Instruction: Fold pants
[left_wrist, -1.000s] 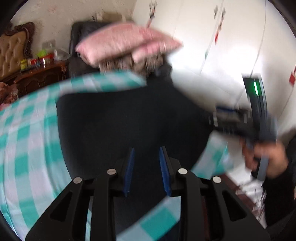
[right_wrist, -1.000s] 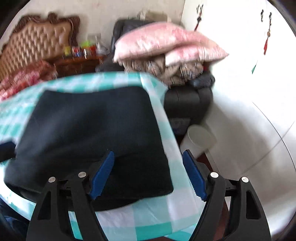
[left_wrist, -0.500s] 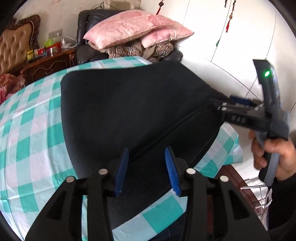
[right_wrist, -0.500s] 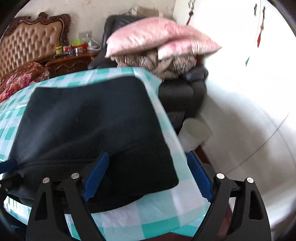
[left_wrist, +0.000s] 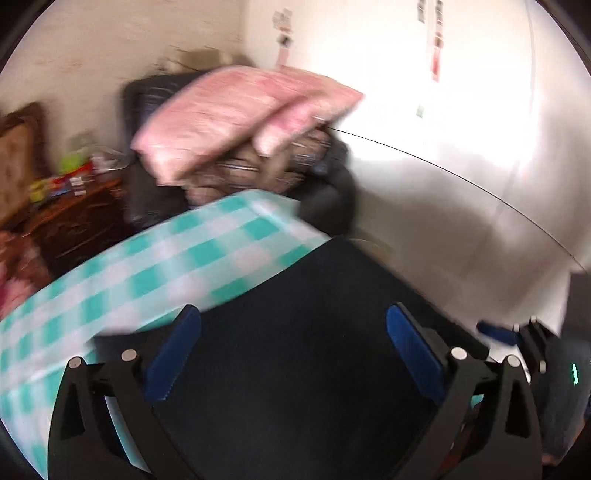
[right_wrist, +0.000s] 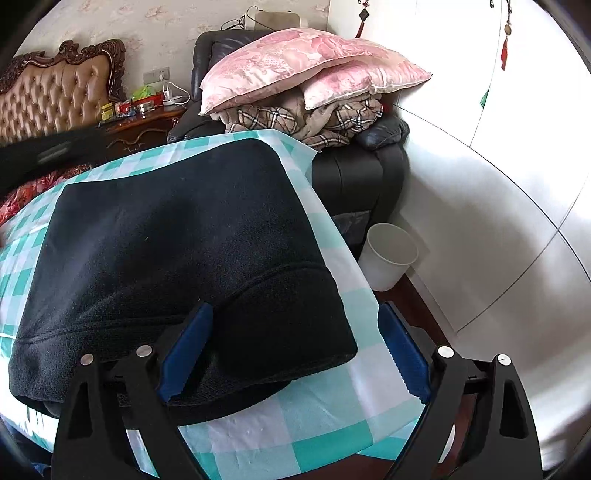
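Observation:
The black pants (right_wrist: 177, 229) lie folded in a thick rectangle on the teal-and-white checked tablecloth (right_wrist: 295, 428). My right gripper (right_wrist: 295, 310) is open and hovers over the near right corner of the pants, pads clear of the cloth. The left wrist view is blurred. There my left gripper (left_wrist: 291, 314) is over the pants (left_wrist: 314, 350) with its jaws opening wide and nothing pinched between the blue pads. The right gripper's body (left_wrist: 532, 343) shows at the right edge of that view. A dark blurred shape (right_wrist: 48, 151) crosses the far left of the right wrist view.
A black armchair (right_wrist: 354, 173) piled with pink pillows (right_wrist: 295, 62) and plaid blankets stands behind the table. A white bin (right_wrist: 388, 254) sits on the floor to the right, by white wardrobe doors (right_wrist: 517, 184). A wooden nightstand (right_wrist: 144, 125) and tufted headboard (right_wrist: 55, 99) stand at the back left.
The left gripper's jaws went from nearly shut to wide, letting go of the pants, and it swung away fast. The right gripper's jaws widened a little and it stayed in place.

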